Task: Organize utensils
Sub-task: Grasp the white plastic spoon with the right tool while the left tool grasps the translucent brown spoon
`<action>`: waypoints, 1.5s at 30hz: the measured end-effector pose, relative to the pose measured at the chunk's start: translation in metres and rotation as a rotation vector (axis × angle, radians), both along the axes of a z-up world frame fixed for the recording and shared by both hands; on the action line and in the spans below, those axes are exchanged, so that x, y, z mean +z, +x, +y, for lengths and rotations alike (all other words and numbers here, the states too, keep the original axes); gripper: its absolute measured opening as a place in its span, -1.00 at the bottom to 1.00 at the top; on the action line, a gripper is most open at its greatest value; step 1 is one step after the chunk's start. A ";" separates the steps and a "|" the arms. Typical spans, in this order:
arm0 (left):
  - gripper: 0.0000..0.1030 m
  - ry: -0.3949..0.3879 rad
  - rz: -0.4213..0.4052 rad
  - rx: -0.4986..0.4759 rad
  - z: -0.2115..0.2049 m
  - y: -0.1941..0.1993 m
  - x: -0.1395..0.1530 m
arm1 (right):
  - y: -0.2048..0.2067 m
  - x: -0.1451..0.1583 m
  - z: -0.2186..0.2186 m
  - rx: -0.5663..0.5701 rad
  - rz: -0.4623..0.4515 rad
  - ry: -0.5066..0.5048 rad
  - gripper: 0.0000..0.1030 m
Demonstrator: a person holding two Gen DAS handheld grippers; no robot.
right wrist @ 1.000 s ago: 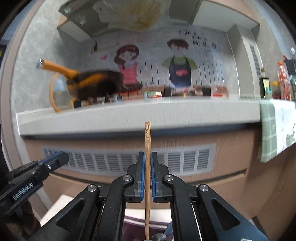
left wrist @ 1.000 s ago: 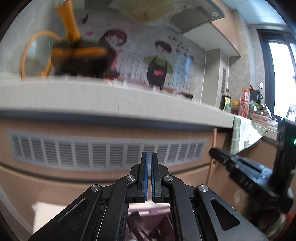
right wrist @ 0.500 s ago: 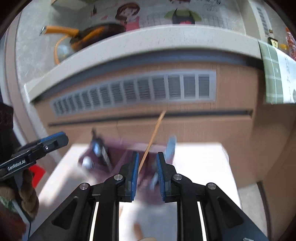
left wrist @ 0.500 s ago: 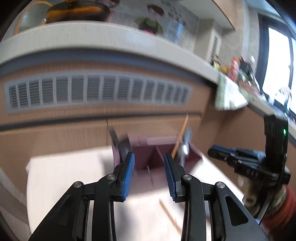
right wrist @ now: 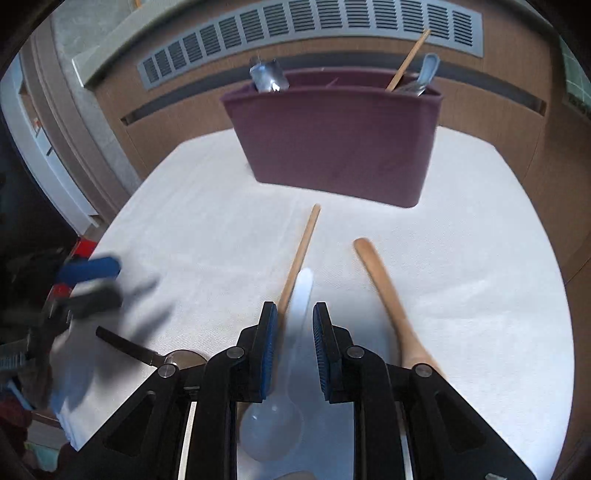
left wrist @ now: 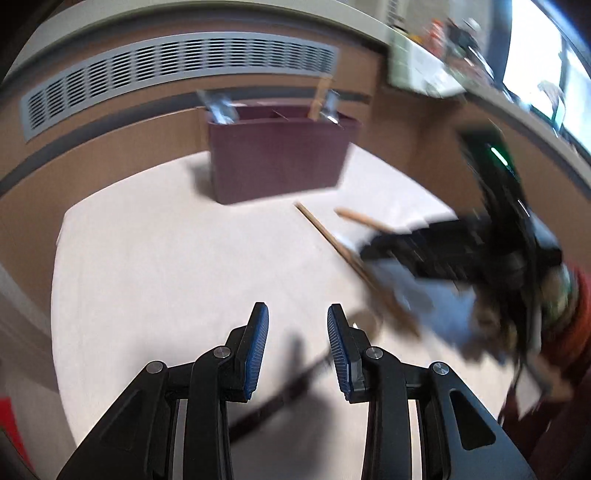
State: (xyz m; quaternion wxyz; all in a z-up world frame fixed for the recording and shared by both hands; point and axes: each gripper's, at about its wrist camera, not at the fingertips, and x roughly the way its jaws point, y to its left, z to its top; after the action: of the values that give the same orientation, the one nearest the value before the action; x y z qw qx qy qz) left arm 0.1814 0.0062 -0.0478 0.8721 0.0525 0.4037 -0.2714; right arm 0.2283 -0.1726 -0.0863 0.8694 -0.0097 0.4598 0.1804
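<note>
A maroon utensil holder (right wrist: pixel 334 142) stands at the far side of the white-covered table (right wrist: pixel 461 277); it also shows in the left wrist view (left wrist: pixel 279 155). It holds metal utensils (right wrist: pixel 267 77) at its left end and a chopstick (right wrist: pixel 408 61) with a grey spoon (right wrist: pixel 424 74) at its right end. My right gripper (right wrist: pixel 294 325) is open, straddling the handle of a translucent white spoon (right wrist: pixel 284 387) lying flat. A chopstick (right wrist: pixel 299 254) and a wooden spoon (right wrist: pixel 391 299) lie beside it. My left gripper (left wrist: pixel 297 332) is open above a dark-handled utensil (left wrist: pixel 280 398).
A brown cabinet front with a grey vent grille (right wrist: pixel 314 33) rises behind the table. The dark-handled utensil also lies at the table's left in the right wrist view (right wrist: pixel 127 345). The right gripper appears blurred in the left wrist view (left wrist: pixel 461 251).
Both grippers have tipped down from the counter to the table and opened. The chopstick held in the right gripper now stands in the holder. The right gripper has come down over the white spoon.
</note>
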 end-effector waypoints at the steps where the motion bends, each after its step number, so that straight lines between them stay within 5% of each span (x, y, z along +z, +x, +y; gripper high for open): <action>1: -0.33 0.012 0.006 -0.028 -0.002 -0.005 -0.002 | 0.001 -0.002 0.002 -0.005 0.004 -0.006 -0.63; 10: -0.33 0.107 0.049 -0.142 -0.022 -0.016 -0.022 | 0.009 -0.011 0.006 -0.012 0.014 -0.071 -0.65; 13: -0.33 0.132 0.048 -0.144 -0.028 -0.011 -0.023 | 0.003 -0.009 0.006 -0.004 -0.012 -0.109 -0.83; 29: -0.33 0.160 0.051 0.095 -0.012 0.053 -0.024 | -0.017 0.007 -0.035 -0.102 -0.057 -0.059 -0.83; 33: -0.31 0.063 0.077 -0.065 -0.012 0.039 -0.011 | -0.018 0.003 -0.044 -0.131 -0.047 -0.029 -0.83; 39: -0.28 0.190 -0.022 -0.319 -0.042 -0.007 -0.011 | -0.021 -0.001 -0.052 -0.152 -0.031 -0.008 -0.83; 45: -0.28 0.292 -0.060 -0.303 -0.059 -0.002 -0.028 | -0.025 0.000 -0.051 -0.161 -0.026 -0.002 -0.83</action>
State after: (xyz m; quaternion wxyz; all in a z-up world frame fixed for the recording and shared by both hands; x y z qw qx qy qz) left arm 0.1798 -0.0524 -0.0760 0.8162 0.2465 0.3999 -0.3363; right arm 0.2036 -0.2233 -0.0868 0.8870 0.0239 0.4479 0.1094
